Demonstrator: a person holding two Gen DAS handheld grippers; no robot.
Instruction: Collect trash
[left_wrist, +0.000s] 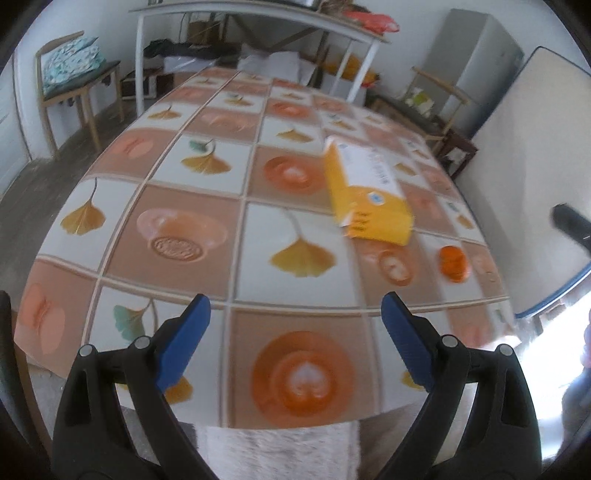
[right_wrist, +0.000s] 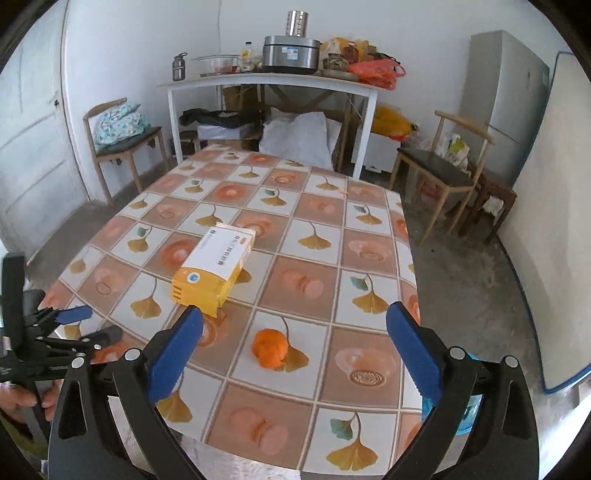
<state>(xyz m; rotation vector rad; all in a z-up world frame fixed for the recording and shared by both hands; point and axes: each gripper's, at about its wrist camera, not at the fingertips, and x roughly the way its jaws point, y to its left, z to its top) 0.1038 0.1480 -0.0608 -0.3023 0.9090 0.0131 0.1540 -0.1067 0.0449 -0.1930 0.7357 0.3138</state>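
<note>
A yellow and white carton box (right_wrist: 212, 267) lies on the patterned table (right_wrist: 317, 291); it also shows in the left wrist view (left_wrist: 364, 192). An orange peel (right_wrist: 270, 348) lies in front of it, seen right of the box in the left wrist view (left_wrist: 452, 263). My left gripper (left_wrist: 295, 339) is open and empty above the table's near edge. My right gripper (right_wrist: 295, 354) is open and empty, hovering short of the peel. The left gripper also shows at the left of the right wrist view (right_wrist: 79, 325).
Wooden chairs stand at the far left (right_wrist: 122, 144) and far right (right_wrist: 439, 166). A white side table (right_wrist: 273, 79) loaded with pots and bags stands against the back wall. A grey fridge (right_wrist: 506, 99) and a leaning mattress (right_wrist: 550, 221) are on the right.
</note>
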